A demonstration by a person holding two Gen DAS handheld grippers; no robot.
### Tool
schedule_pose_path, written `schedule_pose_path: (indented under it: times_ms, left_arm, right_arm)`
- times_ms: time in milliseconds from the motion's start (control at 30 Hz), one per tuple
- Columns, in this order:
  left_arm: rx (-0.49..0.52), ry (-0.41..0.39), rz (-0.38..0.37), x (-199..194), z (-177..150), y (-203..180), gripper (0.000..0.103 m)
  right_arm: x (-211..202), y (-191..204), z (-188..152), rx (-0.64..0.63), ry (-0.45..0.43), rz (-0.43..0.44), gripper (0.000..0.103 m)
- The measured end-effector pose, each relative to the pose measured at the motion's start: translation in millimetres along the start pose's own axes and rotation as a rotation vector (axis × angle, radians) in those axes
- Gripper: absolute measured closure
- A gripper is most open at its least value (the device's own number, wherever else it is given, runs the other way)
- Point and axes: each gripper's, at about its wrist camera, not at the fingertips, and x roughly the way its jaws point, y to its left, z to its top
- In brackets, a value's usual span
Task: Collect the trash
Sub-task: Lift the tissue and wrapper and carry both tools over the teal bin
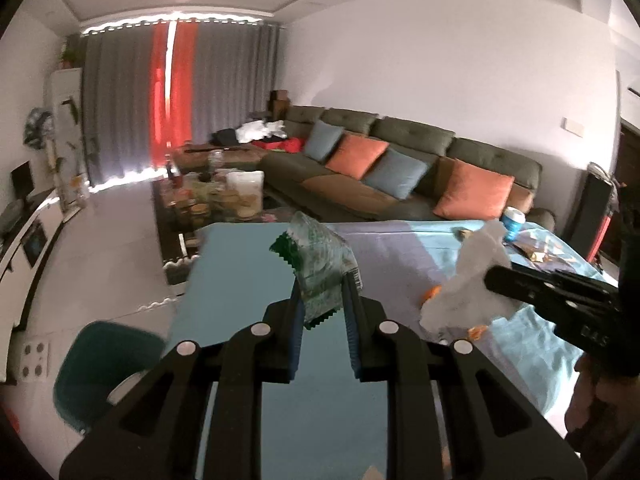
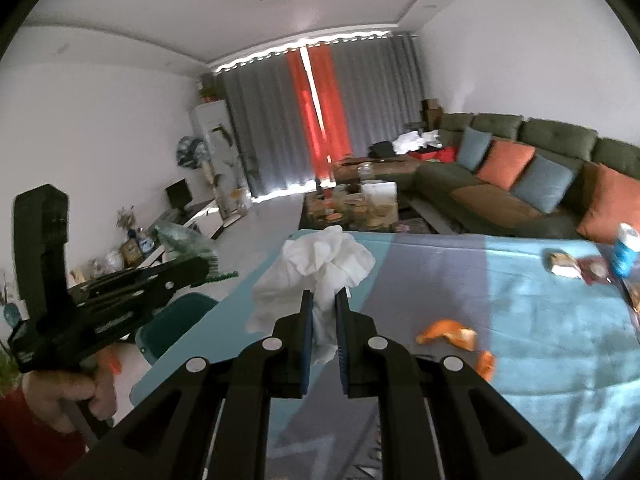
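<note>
Wrapper (image 1: 320,272), clear plastic with green print and a zigzag edge, stands pinched between the blue pads of the left gripper (image 1: 323,300) in the left wrist view; the jaws are nearly closed on its lower part and the rest sticks up above the fingertips. Below it lies the table (image 1: 248,280), covered in a light blue cloth, whose near left corner is under the gripper. To the right the right gripper (image 1: 490,280) comes in from the frame's edge, its tip buried in a crumpled white tissue (image 1: 468,280) held above the table. At the table's far right corner stands a blue cup (image 1: 513,222) next to some scattered packets (image 1: 536,250). This view alone shows a teal chair (image 1: 100,364) off the table's left edge with its full seat.

In the right wrist view the right gripper (image 2: 323,300) is clamped almost shut on the tissue (image 2: 320,268), which billows out white above the pads and hangs a little between them. It is over the table's left part, close to the far left corner. The left gripper (image 2: 208,270) shows from the side at the left, off the table's left edge, the wrapper (image 2: 184,240) at its tip, and a hand (image 2: 68,396) grips its handle. Only here do orange peel pieces (image 2: 452,334) show clearly, lying on the cloth (image 2: 540,320) right of the fingers, towards the near edge. The cup (image 2: 625,254) stands at the far right edge, with a packet (image 2: 562,264) just beside it.
</note>
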Motion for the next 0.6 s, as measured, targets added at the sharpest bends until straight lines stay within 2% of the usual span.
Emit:
schedule_pose_path:
  times_ms: [233, 600]
  left_arm:
    - [-0.076, -0.007, 0.126, -39, -19, 52, 0.084]
    - [-0.159, -0.012, 0.273, -83, -43, 127, 0.083]
  right_arm:
    - [40, 43, 13, -0.090, 0.030, 0.080, 0.093]
    - [96, 115, 26, -0.220, 0.094, 0.194, 0.093]
